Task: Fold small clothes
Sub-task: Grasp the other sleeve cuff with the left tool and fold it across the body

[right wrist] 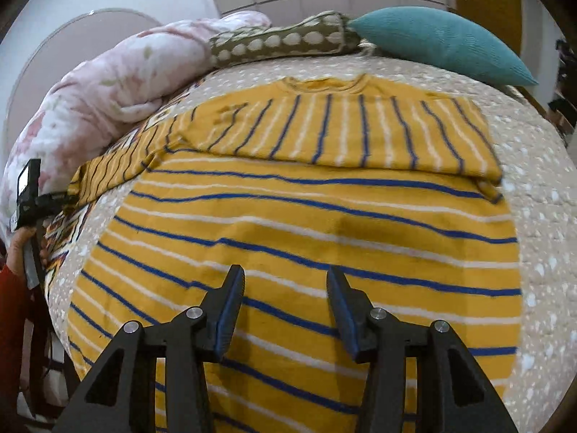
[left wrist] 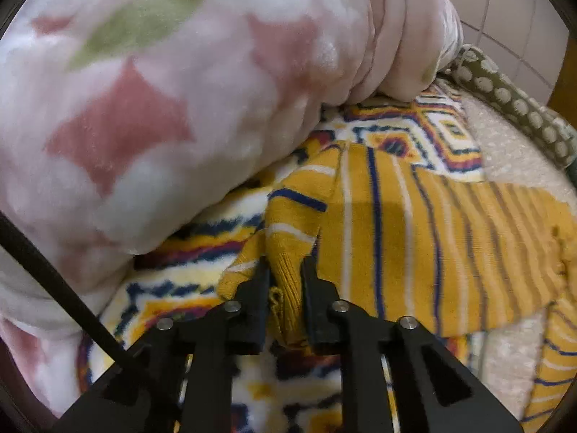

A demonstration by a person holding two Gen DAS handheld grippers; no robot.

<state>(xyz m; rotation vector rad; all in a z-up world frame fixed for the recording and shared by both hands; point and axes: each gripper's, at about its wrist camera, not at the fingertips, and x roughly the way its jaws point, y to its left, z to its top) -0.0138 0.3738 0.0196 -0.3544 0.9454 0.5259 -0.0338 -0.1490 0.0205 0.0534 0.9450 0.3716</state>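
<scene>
A mustard-yellow shirt with blue and white stripes [right wrist: 306, 223] lies flat on the bed, collar far from me; its right sleeve is folded across the chest. My left gripper [left wrist: 286, 270] is shut on the cuff of the shirt's left sleeve [left wrist: 288, 252], low over the patterned blanket; the sleeve stretches away to the right [left wrist: 450, 238]. That gripper also shows at the left edge of the right wrist view [right wrist: 29, 195]. My right gripper [right wrist: 285, 288] is open and empty, hovering above the shirt's lower body.
A bulky pink floral blanket [left wrist: 144, 108] lies close on the left of the left gripper. A patterned fleece blanket [left wrist: 414, 130] lies under the sleeve. A dotted olive pillow [right wrist: 281, 39] and a teal pillow [right wrist: 443, 43] lie at the bed's far edge. The beige bedspread [right wrist: 541, 216] surrounds the shirt.
</scene>
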